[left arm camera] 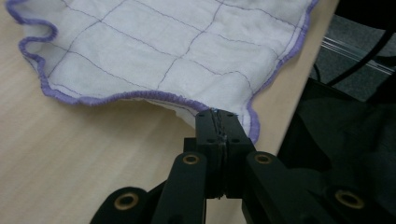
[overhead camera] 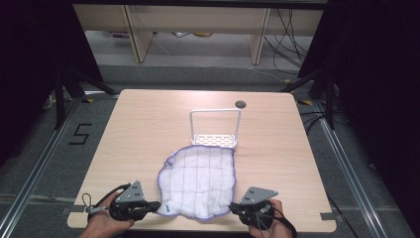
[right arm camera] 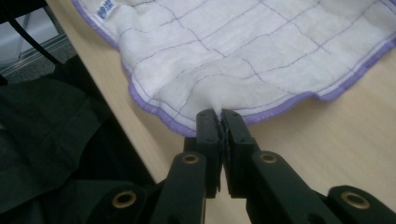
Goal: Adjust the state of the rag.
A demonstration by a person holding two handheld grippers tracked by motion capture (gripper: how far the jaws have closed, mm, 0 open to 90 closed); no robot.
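A white cloth (overhead camera: 198, 181) with a purple hem and a thin purple grid lies spread on the light wooden table (overhead camera: 138, 129), its longer run going from the person's edge of the table away toward the far side, its near hem reaching the table's front edge. Its outline is wavy rather than square, and a small blue label (right arm camera: 106, 8) sits at the hem near one near corner. Just beyond the cloth's far edge stands a white wire rack (overhead camera: 215, 128) with an upright frame and a perforated tray at its foot; the tray holds nothing, and the cloth's far hem comes right up to it, though I cannot tell whether the two touch. The left hand-held gripper (overhead camera: 154, 205) is at the cloth's near left corner, and in the left gripper view (left arm camera: 219, 122) its two black jaws are pressed together on the purple hem, which lifts a little off the table there. The right hand-held gripper (overhead camera: 233, 208) is at the near right corner; in the right gripper view (right arm camera: 219, 120) its jaws are likewise closed tight on a pinch of white fabric just inside the hem. A hand (overhead camera: 101, 225) grips each tool at the table's front edge, with the cloth stretched between them.
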